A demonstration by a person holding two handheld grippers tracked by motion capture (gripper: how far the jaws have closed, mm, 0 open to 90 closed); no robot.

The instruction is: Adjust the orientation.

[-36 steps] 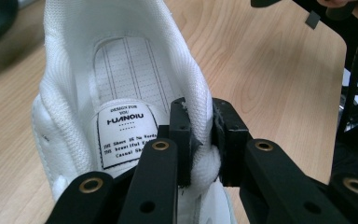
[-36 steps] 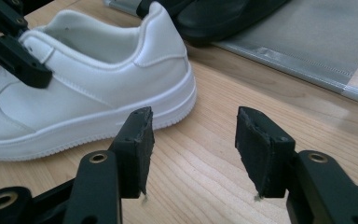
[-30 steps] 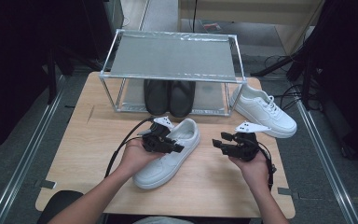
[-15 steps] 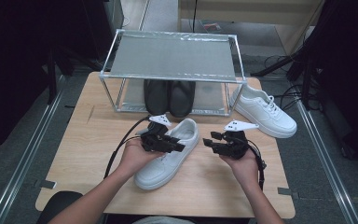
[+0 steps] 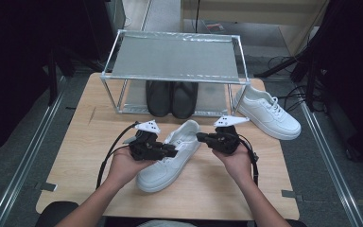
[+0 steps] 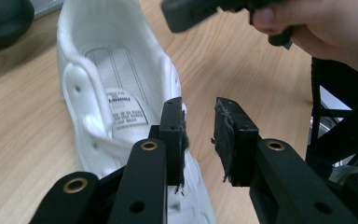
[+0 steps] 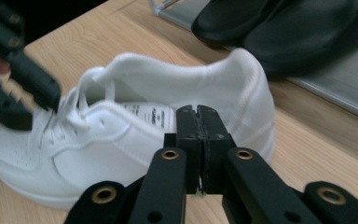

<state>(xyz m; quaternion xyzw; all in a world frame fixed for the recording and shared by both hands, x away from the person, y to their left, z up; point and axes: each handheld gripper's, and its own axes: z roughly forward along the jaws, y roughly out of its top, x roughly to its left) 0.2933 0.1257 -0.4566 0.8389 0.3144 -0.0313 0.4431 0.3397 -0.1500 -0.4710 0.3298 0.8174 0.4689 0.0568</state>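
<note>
A white sneaker (image 5: 160, 172) lies on the wooden table, toe toward me and heel toward the rack. My left gripper (image 5: 174, 151) hovers over its laces, pointing right. In the left gripper view its jaws (image 6: 199, 121) stand a little apart with nothing between them, above the sneaker's (image 6: 116, 93) side; they have just been closing. My right gripper (image 5: 199, 137) points left at the sneaker's collar. In the right gripper view its pads (image 7: 199, 116) are pressed together with nothing held, just in front of the sneaker (image 7: 121, 140); they have just closed.
A second white sneaker (image 5: 267, 113) sits at the right of the table (image 5: 90, 142). A metal rack (image 5: 175, 56) stands at the back with a pair of black shoes (image 5: 172, 97) on its lower shelf. Cables trail from both grippers.
The right gripper has moved left, close to the sneaker's heel, and its jaws have shut. The left gripper has shifted a little over the laces.
</note>
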